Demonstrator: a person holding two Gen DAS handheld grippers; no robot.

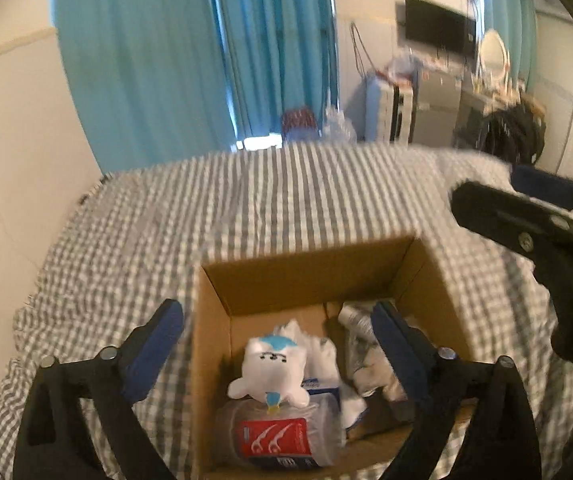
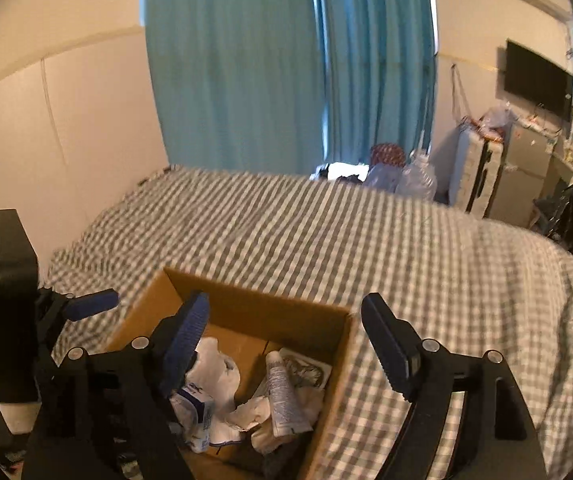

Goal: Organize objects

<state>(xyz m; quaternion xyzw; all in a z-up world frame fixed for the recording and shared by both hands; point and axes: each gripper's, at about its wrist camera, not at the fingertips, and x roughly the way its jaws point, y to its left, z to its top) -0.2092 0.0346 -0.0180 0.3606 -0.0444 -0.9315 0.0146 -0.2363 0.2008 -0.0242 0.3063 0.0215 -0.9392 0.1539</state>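
Note:
An open cardboard box (image 1: 306, 272) sits on a grey-and-white checked bed (image 1: 246, 208). In it lie a white plush toy (image 1: 274, 364) with a blue tuft, a clear tub with a red floss-pick label (image 1: 278, 436), a white tube (image 1: 356, 320) and crumpled white packets. My left gripper (image 1: 278, 340) is open and empty, hovering over the box. The right gripper's fingers (image 1: 526, 232) show at the right edge. In the right wrist view my right gripper (image 2: 286, 344) is open and empty above the box (image 2: 266, 304), with the tube (image 2: 282, 392) and packets (image 2: 214, 380) below.
Teal curtains (image 1: 190, 52) hang behind the bed. A cream wall (image 2: 58, 120) borders the bed on the left. A dresser with clutter, a TV (image 2: 538, 80) and a mirror stand at the far right. The left gripper's body (image 2: 6, 300) is at the left.

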